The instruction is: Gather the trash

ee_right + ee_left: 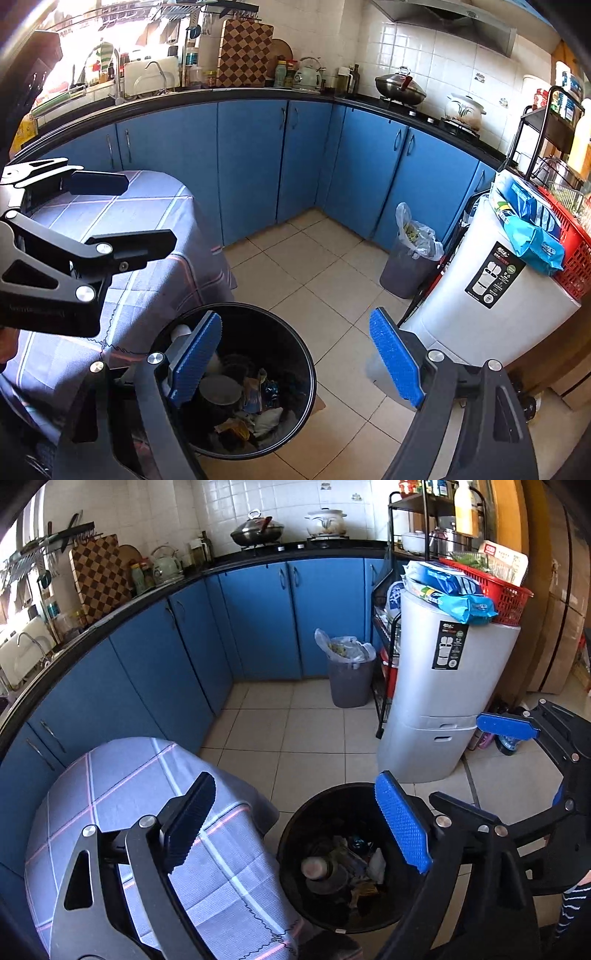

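A round black trash bin (295, 823) stands on the tiled floor beside a table with a checked cloth (147, 812). It holds cups, wrappers and paper scraps (343, 867). My left gripper (295, 823) is open and empty above the bin's near rim. The bin also shows in the right wrist view (291, 332), with its trash (251, 402) inside. My right gripper (299, 358) is open and empty above the bin. The left gripper's fingers (99, 182) reach in over the table at the left of that view.
A grey bin with a full plastic bag (349, 672) stands in the cabinet corner. A grey drawer unit (443, 701) with blue bags and a red basket (491, 587) stands right. Blue cabinets (147, 672) line the left and back. The table also shows in the right wrist view (147, 229).
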`<state>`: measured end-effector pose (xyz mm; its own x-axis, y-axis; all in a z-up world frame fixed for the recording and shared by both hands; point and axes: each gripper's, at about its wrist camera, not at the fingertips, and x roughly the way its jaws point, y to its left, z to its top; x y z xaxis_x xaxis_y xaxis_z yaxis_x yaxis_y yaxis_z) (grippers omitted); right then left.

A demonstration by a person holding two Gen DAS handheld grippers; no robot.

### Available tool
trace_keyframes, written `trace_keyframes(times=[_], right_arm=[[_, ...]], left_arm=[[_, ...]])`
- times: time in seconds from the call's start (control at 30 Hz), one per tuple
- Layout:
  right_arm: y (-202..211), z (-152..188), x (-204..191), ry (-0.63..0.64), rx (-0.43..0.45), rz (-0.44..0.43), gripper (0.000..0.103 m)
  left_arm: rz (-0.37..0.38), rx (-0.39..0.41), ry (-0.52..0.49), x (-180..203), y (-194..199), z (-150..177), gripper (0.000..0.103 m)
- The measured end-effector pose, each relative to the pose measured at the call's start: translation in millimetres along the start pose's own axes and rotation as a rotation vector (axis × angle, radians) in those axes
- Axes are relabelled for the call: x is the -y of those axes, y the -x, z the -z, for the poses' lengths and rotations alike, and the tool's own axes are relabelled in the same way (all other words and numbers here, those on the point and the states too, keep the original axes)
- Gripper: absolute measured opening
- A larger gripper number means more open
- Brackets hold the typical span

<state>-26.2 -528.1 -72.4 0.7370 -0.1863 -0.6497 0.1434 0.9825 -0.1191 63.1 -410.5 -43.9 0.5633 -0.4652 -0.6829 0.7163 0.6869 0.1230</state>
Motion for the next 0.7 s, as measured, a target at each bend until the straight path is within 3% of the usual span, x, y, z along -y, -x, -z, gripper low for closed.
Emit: trace_keyframes(times=[0.43,0.57,0.7], right_arm=[[4,-10,-23,0.03,0.005,-0.016,0.08],[7,-12,-27,0.036,0.008,-0.014,0.08],[8,-12,-27,0.041,0.008,-0.011,0.08]], left_arm=[[0.009,-0.018,0.064,-27,10,14,0.087],[0.018,-0.01,0.069,-29,16,15,0.098],[0.019,-0.012,0.069,-29,19,15,0.099]])
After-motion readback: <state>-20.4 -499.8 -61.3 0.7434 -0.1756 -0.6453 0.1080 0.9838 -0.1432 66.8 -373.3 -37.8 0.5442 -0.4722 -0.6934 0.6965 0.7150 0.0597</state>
